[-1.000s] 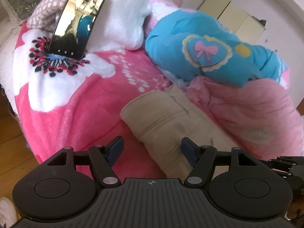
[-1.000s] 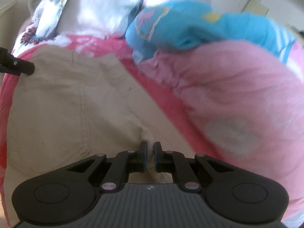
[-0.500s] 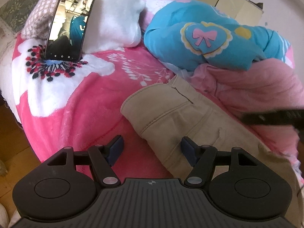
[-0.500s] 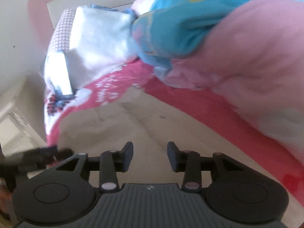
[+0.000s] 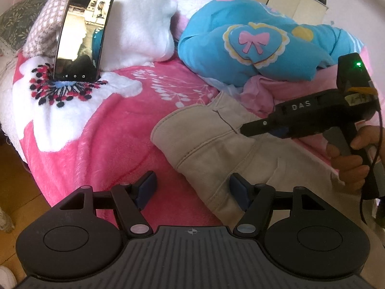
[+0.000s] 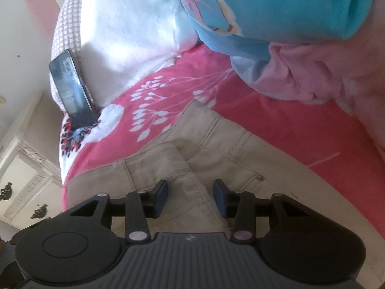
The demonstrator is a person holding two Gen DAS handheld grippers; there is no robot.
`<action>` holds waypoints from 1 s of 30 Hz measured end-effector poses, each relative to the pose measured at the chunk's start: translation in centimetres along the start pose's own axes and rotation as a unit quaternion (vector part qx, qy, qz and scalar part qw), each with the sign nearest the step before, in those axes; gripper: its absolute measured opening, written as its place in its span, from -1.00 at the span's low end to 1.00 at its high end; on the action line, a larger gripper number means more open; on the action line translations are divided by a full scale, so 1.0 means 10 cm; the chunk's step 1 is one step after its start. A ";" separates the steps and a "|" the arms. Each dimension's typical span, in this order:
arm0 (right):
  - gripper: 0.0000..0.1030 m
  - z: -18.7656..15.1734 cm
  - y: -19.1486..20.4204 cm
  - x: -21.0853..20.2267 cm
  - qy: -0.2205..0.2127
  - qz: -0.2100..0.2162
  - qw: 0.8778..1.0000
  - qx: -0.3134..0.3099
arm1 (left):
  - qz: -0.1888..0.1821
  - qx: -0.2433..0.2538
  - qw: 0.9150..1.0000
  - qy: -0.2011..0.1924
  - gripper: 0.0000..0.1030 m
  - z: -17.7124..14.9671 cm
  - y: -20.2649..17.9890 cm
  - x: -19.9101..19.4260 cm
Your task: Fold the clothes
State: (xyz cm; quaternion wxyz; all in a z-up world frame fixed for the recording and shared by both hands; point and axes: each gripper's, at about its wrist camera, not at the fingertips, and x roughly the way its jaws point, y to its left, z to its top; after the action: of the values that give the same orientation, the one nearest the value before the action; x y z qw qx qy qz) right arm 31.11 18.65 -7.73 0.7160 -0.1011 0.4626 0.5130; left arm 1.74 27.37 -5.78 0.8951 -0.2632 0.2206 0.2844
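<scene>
Two grippers hover over one pair of beige trousers (image 5: pixel 216 142) lying on a pink floral blanket (image 5: pixel 101 130), and neither has hold of the cloth. The trousers are folded over on themselves, with a rounded fold edge toward the blanket's bare part, a stitched seam curving across the top layer and a pocket line visible (in the right wrist view a small metal zip pull (image 6: pixel 259 177) shows too). The fabric looks matte and slightly creased, with double stitching along the waistband.

The left gripper (image 5: pixel 192 190) has its jaws spread wide, one blue pad over the blanket and the other over the trousers' lower edge. The right gripper (image 6: pixel 190 196) also has its jaws apart, above the seam. From the left wrist view its black body is held in a hand (image 5: pixel 349 161), pointing at the trousers' upper edge; whether the tip touches the cloth cannot be told.

Beyond the trousers lie a pale pink garment (image 5: pixel 264 91) and a blue garment with a bow-and-heart patch (image 5: pixel 240 50), touching each other. A phone (image 5: pixel 81 33) leans against a white pillow (image 5: pixel 142 26).
</scene>
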 end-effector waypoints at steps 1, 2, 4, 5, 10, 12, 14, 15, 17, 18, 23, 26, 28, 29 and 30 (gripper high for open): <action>-0.17 -0.01 0.01 -0.01 0.001 0.005 1.000 -0.002 | 0.001 0.001 1.000 -0.001 0.32 0.00 0.00 0.00; -0.19 -0.02 0.03 -0.01 0.002 0.008 1.000 -0.010 | 0.003 0.002 1.000 -0.001 0.32 -0.01 -0.01 0.00; -0.26 -0.06 0.11 -0.02 0.001 -0.001 1.000 -0.031 | 0.007 0.004 1.000 -0.003 0.33 -0.01 -0.03 0.00; -0.42 -0.07 0.14 -0.02 -0.002 -0.011 0.999 -0.041 | 0.009 0.005 1.000 -0.004 0.33 -0.01 -0.04 0.00; -0.77 -0.12 0.34 -0.14 -0.038 -0.063 0.994 -0.081 | 0.019 0.011 1.000 -0.008 0.33 -0.03 -0.08 0.00; -0.77 -0.17 0.52 -0.19 -0.058 -0.096 0.986 -0.125 | 0.023 0.014 1.000 -0.009 0.33 -0.03 -0.10 0.00; -0.78 -0.23 0.70 -0.21 -0.075 -0.133 0.973 -0.173 | 0.026 0.011 1.000 -0.010 0.33 -0.02 -0.11 -0.01; -0.78 -0.26 0.79 -0.21 -0.082 -0.155 0.964 -0.198 | 0.027 0.006 1.000 -0.009 0.33 -0.01 -0.12 -0.01; -0.78 -0.31 0.93 -0.17 -0.091 -0.194 0.946 -0.245 | 0.026 -0.007 1.000 -0.008 0.33 0.04 -0.13 -0.02; -0.78 -0.33 0.99 -0.14 -0.095 -0.213 0.935 -0.266 | 0.023 -0.013 1.000 -0.010 0.33 0.07 -0.14 -0.03; -0.78 -0.34 1.12 0.00 -0.107 -0.274 0.893 -0.340 | 0.019 -0.025 0.999 -0.009 0.32 0.14 -0.22 0.02; -0.78 -0.30 1.11 0.03 -0.112 -0.291 0.883 -0.351 | 0.018 -0.028 0.999 -0.008 0.32 0.17 -0.26 0.06; -0.78 -0.28 1.08 0.03 -0.117 -0.298 0.879 -0.353 | 0.019 -0.027 0.999 -0.009 0.32 0.18 -0.29 0.08; -0.78 -0.27 1.06 0.03 -0.118 -0.301 0.878 -0.353 | 0.020 -0.026 0.999 -0.010 0.33 0.19 -0.30 0.09; -0.78 -0.27 1.04 0.04 -0.118 -0.303 0.877 -0.353 | 0.020 -0.026 0.999 -0.009 0.33 0.19 -0.31 0.10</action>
State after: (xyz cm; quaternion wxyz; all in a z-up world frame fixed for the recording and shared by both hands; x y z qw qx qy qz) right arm 21.05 21.96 -6.07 0.8022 -0.4213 0.1097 0.4086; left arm 4.84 26.74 -3.81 0.8839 -0.2794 0.2100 0.3106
